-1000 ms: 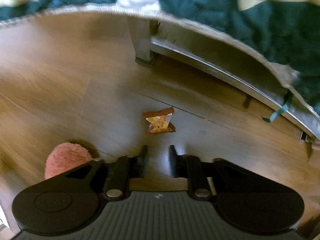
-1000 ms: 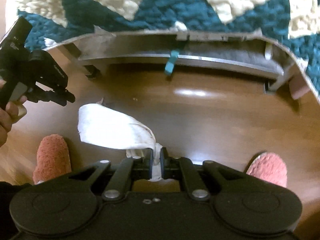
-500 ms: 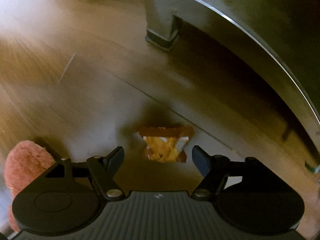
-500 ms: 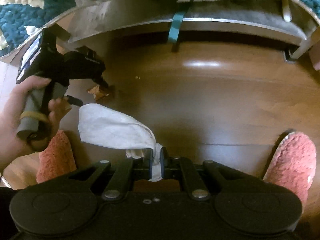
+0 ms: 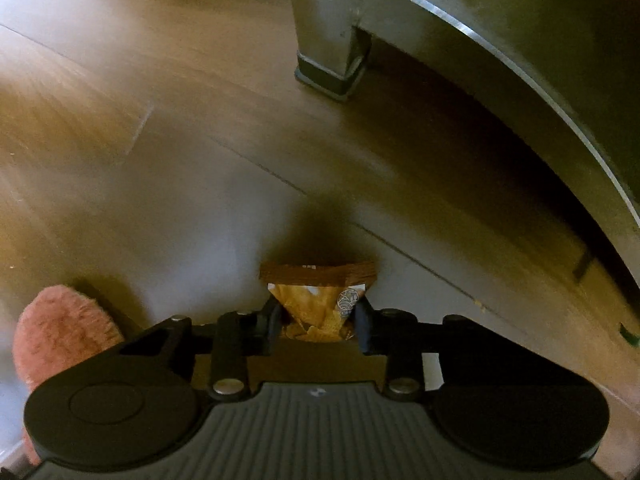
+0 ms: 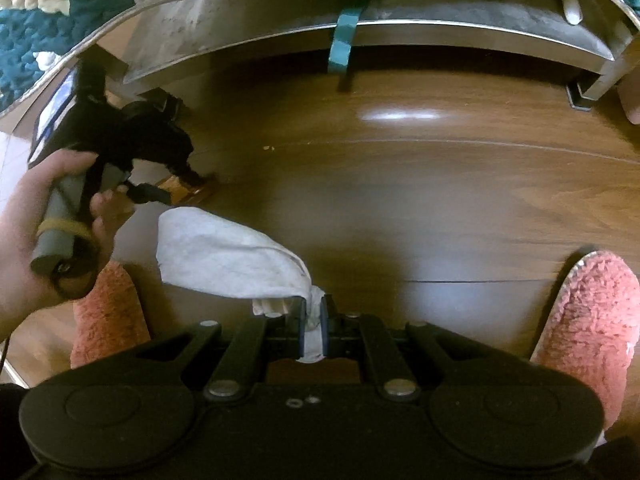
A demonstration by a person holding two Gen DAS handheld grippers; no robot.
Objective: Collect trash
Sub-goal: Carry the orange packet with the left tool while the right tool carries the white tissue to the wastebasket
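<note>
An orange and brown snack wrapper (image 5: 318, 298) lies on the wood floor, and my left gripper (image 5: 318, 316) has its fingers closed against both sides of it. The right wrist view shows that gripper (image 6: 176, 186) down at the floor on the wrapper (image 6: 192, 192), held by a hand. My right gripper (image 6: 313, 314) is shut on a white bag (image 6: 224, 256) that hangs out to its left above the floor.
A metal bed frame (image 6: 440, 28) with a leg (image 5: 328, 52) runs along the back, under a teal and white quilt (image 6: 36, 32). Pink fuzzy slippers stand at the left (image 6: 108, 312) and right (image 6: 588, 320). A teal strap (image 6: 342, 44) hangs from the frame.
My left gripper dropped to the floor, opened wide around the wrapper, then closed on it. My right gripper kept its hold on the white bag and lowered slightly.
</note>
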